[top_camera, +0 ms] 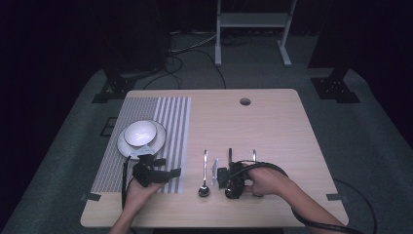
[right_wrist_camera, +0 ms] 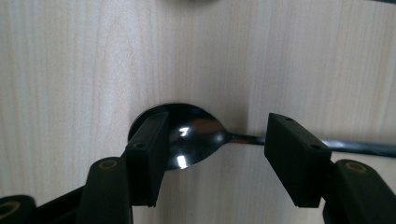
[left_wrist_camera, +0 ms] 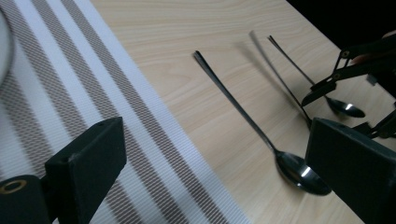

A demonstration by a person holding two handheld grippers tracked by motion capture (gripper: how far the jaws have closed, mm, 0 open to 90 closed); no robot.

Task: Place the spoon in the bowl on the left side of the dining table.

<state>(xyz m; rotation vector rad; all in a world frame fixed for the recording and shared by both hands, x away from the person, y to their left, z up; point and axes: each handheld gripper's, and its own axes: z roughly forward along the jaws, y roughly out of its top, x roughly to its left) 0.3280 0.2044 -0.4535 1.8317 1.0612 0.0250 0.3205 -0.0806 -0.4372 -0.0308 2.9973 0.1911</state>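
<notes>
The right tongs (right_wrist_camera: 212,154) straddle the bowl of a spoon (right_wrist_camera: 194,137) lying flat on the tabletop (right_wrist_camera: 70,60), jaws half closed, pads not clearly pinching it. Set across bowl and neck, they could slip off the rounded metal or skid it toward the neighbouring spoon (top_camera: 204,176). The left tongs (left_wrist_camera: 219,172) hover released over the striped placemat (left_wrist_camera: 70,93). No writing is legible.

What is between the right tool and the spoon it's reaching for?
Nothing visible. In the right gripper view the right tool straddles the spoon lying on the table: one jaw overlaps the bowl's edge, the other stands just off the neck, with no other thing between them.
</notes>
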